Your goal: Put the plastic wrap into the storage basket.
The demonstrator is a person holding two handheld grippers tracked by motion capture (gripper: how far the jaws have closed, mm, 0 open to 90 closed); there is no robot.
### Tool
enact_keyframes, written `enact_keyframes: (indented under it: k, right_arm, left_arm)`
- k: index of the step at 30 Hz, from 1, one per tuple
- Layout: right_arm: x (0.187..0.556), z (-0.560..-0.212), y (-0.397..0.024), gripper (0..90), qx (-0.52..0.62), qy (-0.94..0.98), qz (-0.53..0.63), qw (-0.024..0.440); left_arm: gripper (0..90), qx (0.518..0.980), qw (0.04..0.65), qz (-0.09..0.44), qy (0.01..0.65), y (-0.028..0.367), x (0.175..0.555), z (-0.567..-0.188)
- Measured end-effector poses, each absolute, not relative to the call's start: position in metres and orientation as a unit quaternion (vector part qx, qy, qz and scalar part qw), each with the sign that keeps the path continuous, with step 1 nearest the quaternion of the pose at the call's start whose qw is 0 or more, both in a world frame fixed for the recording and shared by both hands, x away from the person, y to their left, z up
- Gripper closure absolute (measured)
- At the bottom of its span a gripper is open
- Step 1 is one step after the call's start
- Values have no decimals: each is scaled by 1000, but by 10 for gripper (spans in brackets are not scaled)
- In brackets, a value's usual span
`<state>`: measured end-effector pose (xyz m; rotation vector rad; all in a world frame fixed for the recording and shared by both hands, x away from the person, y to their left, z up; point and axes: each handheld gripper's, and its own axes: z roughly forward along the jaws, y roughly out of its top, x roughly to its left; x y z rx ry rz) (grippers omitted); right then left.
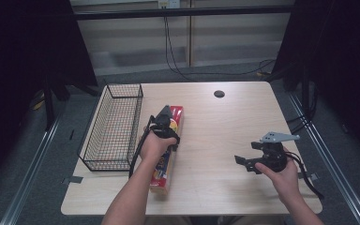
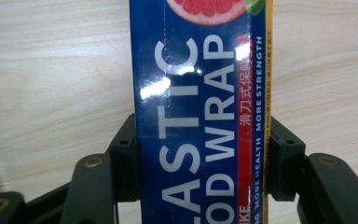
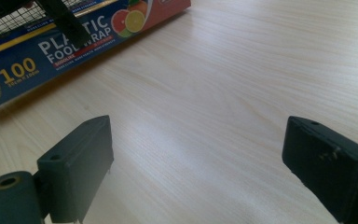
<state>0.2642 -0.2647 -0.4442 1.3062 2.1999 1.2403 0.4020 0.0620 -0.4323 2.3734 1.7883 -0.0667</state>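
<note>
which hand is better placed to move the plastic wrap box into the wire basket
Left: the left gripper is shut on the plastic wrap box, beside the wire basket. The right gripper is open over bare table.

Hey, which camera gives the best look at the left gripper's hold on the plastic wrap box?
The left gripper view: both pads press the sides of the plastic wrap box. In the high view the hand covers most of the left gripper. The right gripper view shows the box lying lengthwise.

In the high view my left hand [image 1: 153, 146] covers the middle of the plastic wrap box [image 1: 165, 173]. In my left gripper view the box [image 2: 200, 112] runs off the top and bottom edges, so its big white words are cut short. The basket [image 3: 14, 11] is cut off at the upper left of my right gripper view.
</note>
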Motion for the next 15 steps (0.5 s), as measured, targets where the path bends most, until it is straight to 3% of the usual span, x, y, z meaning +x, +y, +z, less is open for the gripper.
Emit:
enact_keyframes:
  k: [15]
  right_arm:
    - [264, -444, -265, 84, 451, 765, 434, 150]
  left_arm:
    - [436, 805, 88, -26, 587, 68, 406, -403]
